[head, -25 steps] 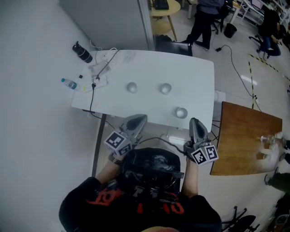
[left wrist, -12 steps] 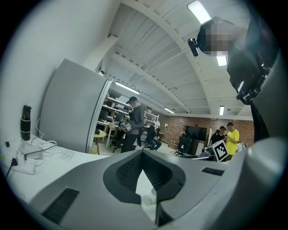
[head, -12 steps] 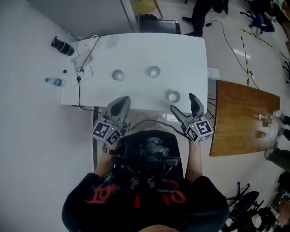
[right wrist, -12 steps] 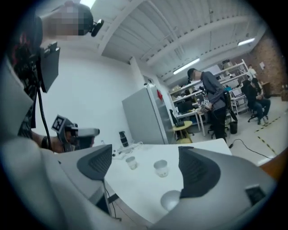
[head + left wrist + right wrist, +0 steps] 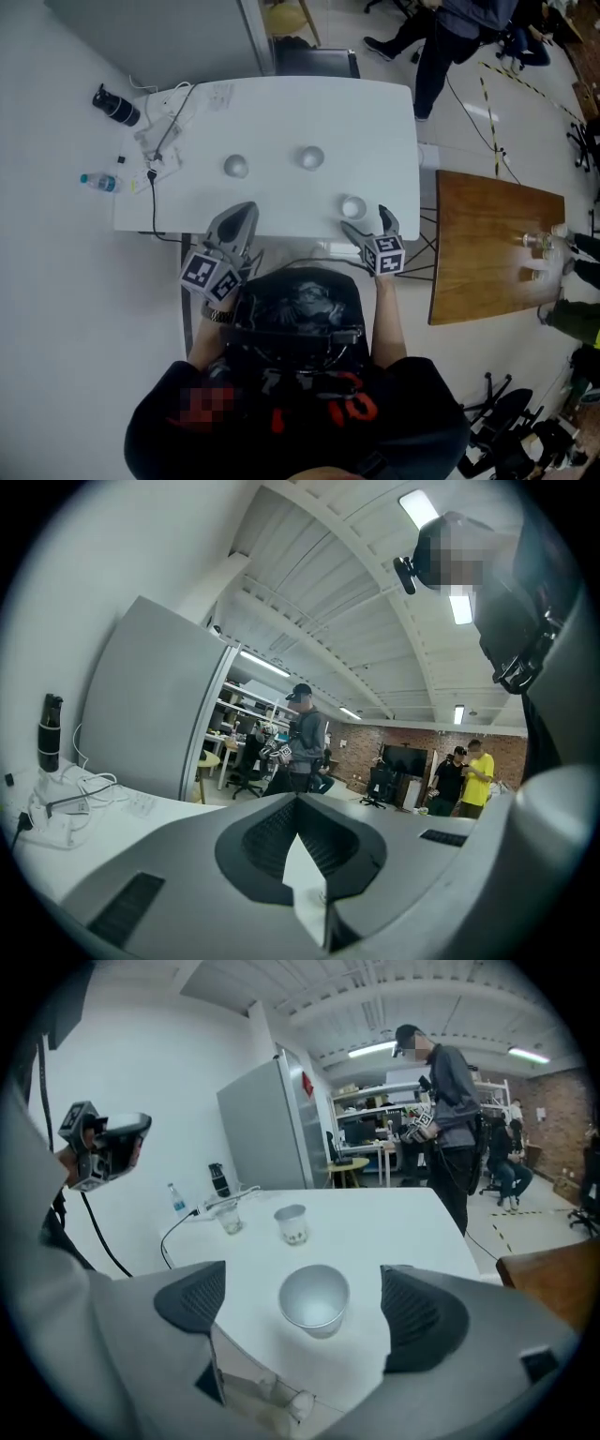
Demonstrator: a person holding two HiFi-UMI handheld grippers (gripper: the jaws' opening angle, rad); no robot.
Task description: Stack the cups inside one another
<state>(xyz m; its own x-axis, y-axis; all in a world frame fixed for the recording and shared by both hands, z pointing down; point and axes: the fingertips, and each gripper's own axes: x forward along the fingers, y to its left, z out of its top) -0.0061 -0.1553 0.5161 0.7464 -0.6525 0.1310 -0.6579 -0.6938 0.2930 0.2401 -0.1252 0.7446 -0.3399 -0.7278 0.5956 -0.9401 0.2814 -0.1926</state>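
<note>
Three cups stand on the white table (image 5: 281, 122): one at the left (image 5: 235, 166), one in the middle (image 5: 310, 157), and a silvery one near the front edge (image 5: 352, 206). My right gripper (image 5: 367, 223) is just behind that front cup with its jaws opening wide. In the right gripper view the cup (image 5: 314, 1299) stands upright between the two pads, and neither pad touches it. Farther back are a patterned cup (image 5: 293, 1222) and a clear cup (image 5: 228, 1217). My left gripper (image 5: 236, 221) hovers at the table's front edge, shut and empty (image 5: 298, 808).
Cables and a white adapter (image 5: 155, 155) lie at the table's back left, beside a black flask (image 5: 114, 105). A small water bottle (image 5: 98, 182) lies left of the table. A wooden table (image 5: 497, 248) stands close on the right. People (image 5: 450, 37) stand behind.
My right gripper has dropped toward the front cup and its jaws have gone from shut to wide apart. My left gripper has shifted slightly along the table's front edge.
</note>
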